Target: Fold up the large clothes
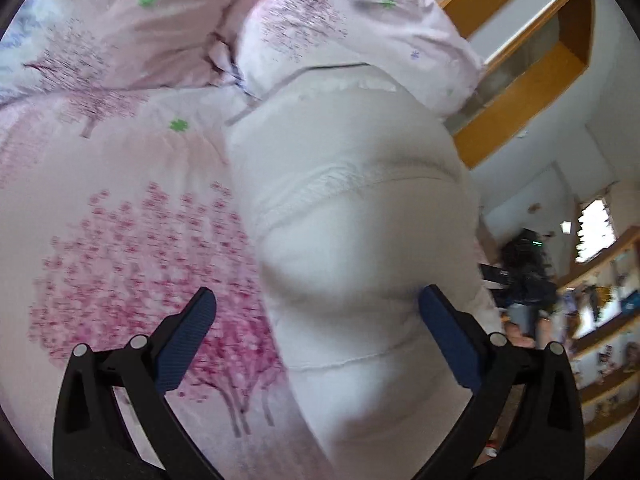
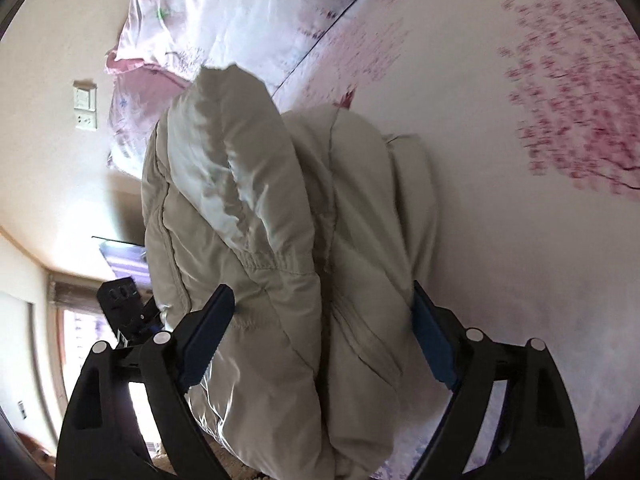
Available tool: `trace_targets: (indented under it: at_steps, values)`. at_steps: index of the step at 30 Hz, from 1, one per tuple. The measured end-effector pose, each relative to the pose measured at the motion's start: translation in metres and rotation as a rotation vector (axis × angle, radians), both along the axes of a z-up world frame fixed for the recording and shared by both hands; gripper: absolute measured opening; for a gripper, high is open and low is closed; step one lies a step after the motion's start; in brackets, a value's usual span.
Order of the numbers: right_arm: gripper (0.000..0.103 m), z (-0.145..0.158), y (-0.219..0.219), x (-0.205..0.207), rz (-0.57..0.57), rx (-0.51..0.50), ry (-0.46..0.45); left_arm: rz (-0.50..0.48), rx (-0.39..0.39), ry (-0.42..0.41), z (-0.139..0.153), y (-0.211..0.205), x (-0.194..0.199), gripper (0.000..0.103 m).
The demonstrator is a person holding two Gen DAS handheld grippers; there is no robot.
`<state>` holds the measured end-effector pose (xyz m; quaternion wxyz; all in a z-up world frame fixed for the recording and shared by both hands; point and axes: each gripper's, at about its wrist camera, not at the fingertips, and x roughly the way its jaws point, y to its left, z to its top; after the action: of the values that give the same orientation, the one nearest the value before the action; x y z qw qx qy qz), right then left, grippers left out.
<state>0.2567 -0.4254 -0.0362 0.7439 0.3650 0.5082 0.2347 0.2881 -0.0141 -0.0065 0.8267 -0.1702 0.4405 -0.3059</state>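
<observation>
The left gripper (image 1: pixel 316 320) has two black plastic arms of angular shape, each with a long triangular cut-out near the bottom. Round silver pivot pins sit on the upper joints, two on each side. The fingers (image 1: pixel 186 338) are covered with dark blue pads that have a fine ribbed texture. The right gripper (image 2: pixel 320 324) is built in the same way: black arms, silver pins, blue ribbed pads (image 2: pixel 434 344).

Cream quilted puffer jacket (image 2: pixel 272 216) bunched in thick folds (stitched seams showing) on bed.
</observation>
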Motion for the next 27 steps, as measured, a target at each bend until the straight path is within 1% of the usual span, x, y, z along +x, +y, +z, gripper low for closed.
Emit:
trace_targets:
  at_steps: [1,3,6,9,12,17,19,21,22,23,24,25,27]
  values:
    - [0.091,-0.002,0.003,0.003,0.012,0.005,0.008,-0.031,-0.027,0.029,-0.006,-0.002,0.003,0.101]
    - [0.094,-0.005,0.005,0.007,0.031,0.011,0.014,-0.053,-0.062,0.069,-0.015,-0.002,0.008,0.101]
    - [0.098,-0.010,0.010,0.011,0.055,0.022,0.020,-0.078,-0.165,0.148,-0.031,0.004,0.019,0.101]
    - [0.101,-0.012,0.015,0.017,0.082,0.027,0.015,-0.089,-0.189,0.164,-0.037,0.003,0.020,0.101]
    - [0.101,-0.013,0.021,0.022,0.113,0.025,0.015,-0.106,-0.205,0.169,-0.037,-0.001,0.024,0.101]
    - [0.101,-0.014,0.028,0.029,0.150,0.068,0.007,-0.132,-0.303,0.205,-0.050,-0.014,0.039,0.101]
    - [0.097,-0.013,0.035,0.031,0.167,0.075,-0.006,-0.129,-0.339,0.209,-0.055,-0.016,0.041,0.101]
    - [0.081,-0.015,0.040,0.032,0.184,0.104,-0.014,-0.121,-0.351,0.201,-0.056,-0.017,0.040,0.100]
    - [0.078,-0.016,0.041,0.031,0.188,0.123,-0.024,-0.120,-0.350,0.187,-0.055,-0.017,0.038,0.095]
    - [0.071,-0.016,0.040,0.029,0.186,0.130,-0.038,-0.121,-0.351,0.173,-0.052,-0.017,0.036,0.092]
    - [0.064,-0.015,0.039,0.026,0.183,0.140,-0.055,-0.123,-0.343,0.161,-0.050,-0.014,0.029,0.086]
    - [0.061,-0.014,0.038,0.023,0.178,0.156,-0.065,-0.127,-0.330,0.145,-0.046,-0.014,0.027,0.081]
    - [0.051,-0.012,0.037,0.018,0.166,0.179,-0.088,-0.132,-0.320,0.126,-0.040,-0.012,0.023,0.078]
